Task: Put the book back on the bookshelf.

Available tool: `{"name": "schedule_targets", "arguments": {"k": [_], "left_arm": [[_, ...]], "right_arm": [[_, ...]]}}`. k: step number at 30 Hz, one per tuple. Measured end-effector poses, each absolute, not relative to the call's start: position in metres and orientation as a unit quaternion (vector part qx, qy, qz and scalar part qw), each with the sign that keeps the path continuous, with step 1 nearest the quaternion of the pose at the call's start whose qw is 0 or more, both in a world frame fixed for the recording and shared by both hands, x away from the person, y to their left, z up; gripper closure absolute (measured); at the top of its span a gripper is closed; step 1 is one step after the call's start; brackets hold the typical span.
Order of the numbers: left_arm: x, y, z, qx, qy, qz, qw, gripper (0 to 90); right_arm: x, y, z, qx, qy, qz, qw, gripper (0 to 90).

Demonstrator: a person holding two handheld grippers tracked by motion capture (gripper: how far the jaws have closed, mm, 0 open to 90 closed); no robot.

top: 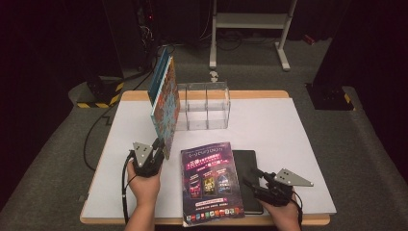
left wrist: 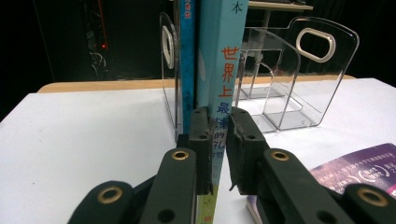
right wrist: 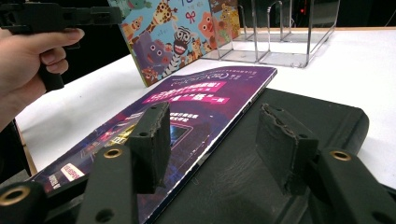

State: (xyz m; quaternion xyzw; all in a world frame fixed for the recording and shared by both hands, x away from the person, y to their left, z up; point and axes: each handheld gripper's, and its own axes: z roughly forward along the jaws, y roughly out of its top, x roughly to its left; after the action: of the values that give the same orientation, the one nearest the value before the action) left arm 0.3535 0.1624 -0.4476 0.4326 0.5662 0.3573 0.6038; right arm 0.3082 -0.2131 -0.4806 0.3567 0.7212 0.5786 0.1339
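With our left gripper (left wrist: 219, 140) clamped on the picture book's (top: 166, 103) spine, we slot it into the clear rack (top: 204, 106) next, our right gripper (right wrist: 219, 144) parted over the magazine (right wrist: 187, 116).

A white table top (top: 288, 130) with a wooden edge stands on grey carpet (top: 365, 144). A black flat book (top: 246, 166) lies partly under a purple magazine (top: 210, 180), both near the front edge. Behind the table stands a white metal frame (top: 250, 21). Black-and-yellow hazard tape (top: 103, 98) marks a base at the left. Cables (top: 91, 139) trail across the floor.
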Motion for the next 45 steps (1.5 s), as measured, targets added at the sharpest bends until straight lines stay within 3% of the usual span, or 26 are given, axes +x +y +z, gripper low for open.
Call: {"name": "schedule_targets", "arguments": {"k": [26, 45], "left_arm": [[0.359, 0.161, -0.448, 0.430, 0.565, 0.359, 0.605, 78.8], [0.351, 0.172, -0.450, 0.455, 0.562, 0.320, 0.612, 55.7]], "right_arm": [[0.308, -0.213, -0.480, 0.355, 0.722, 0.578, 0.135, 44.5], [0.309, -0.213, -0.482, 0.355, 0.726, 0.572, 0.144, 43.7]]}}
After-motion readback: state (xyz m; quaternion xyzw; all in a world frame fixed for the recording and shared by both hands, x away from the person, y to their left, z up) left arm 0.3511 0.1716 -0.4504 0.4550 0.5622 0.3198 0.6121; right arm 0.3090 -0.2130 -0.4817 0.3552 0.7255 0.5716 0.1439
